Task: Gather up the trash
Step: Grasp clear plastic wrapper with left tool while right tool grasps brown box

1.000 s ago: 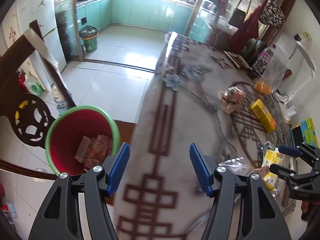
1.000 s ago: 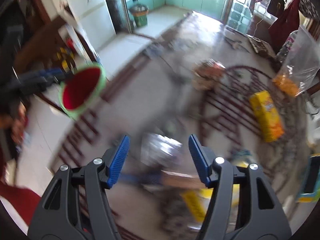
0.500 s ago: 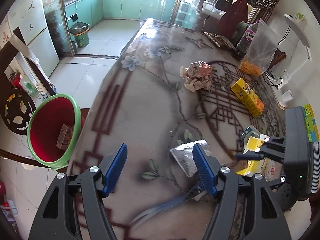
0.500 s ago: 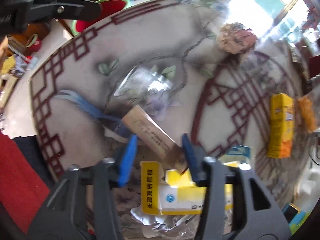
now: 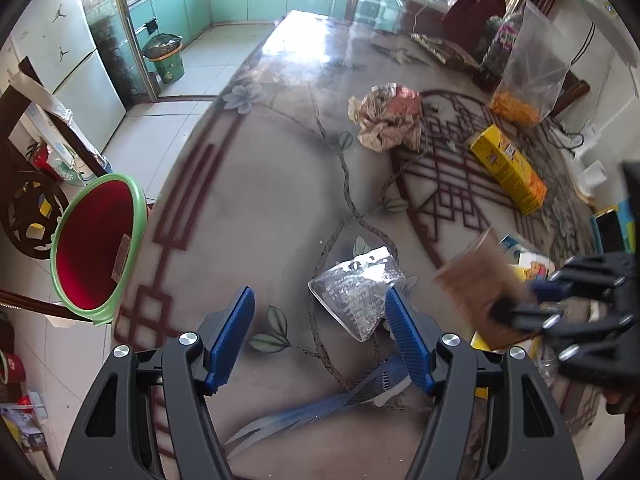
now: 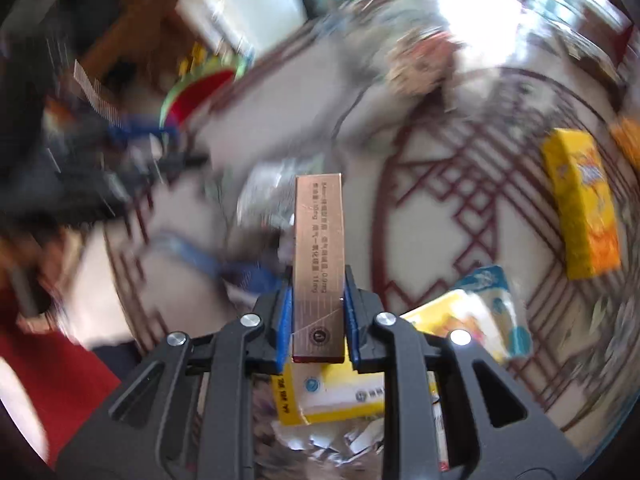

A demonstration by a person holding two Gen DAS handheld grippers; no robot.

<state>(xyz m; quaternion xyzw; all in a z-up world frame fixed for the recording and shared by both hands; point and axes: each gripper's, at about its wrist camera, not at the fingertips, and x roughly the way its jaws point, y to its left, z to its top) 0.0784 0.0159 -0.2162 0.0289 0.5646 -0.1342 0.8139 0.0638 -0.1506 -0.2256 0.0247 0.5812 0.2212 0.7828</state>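
Observation:
My right gripper is shut on a long brown cardboard box and holds it above the table; box and gripper also show blurred in the left wrist view. My left gripper is open and empty, hovering over a clear plastic bag on the table. A red bin with a green rim stands beside the table's left edge, also blurred in the right wrist view. Crumpled paper, a yellow box and a blue wrapper lie on the table.
A patterned tabletop carries more yellow packets near my right gripper, a plastic bag of orange snacks at the back right. A dark wooden chair stands left of the bin. A green kitchen bin stands far off.
My right gripper has closed on the brown box and lifted it off the pile. My left gripper has edged forward toward the clear bag and stays open.

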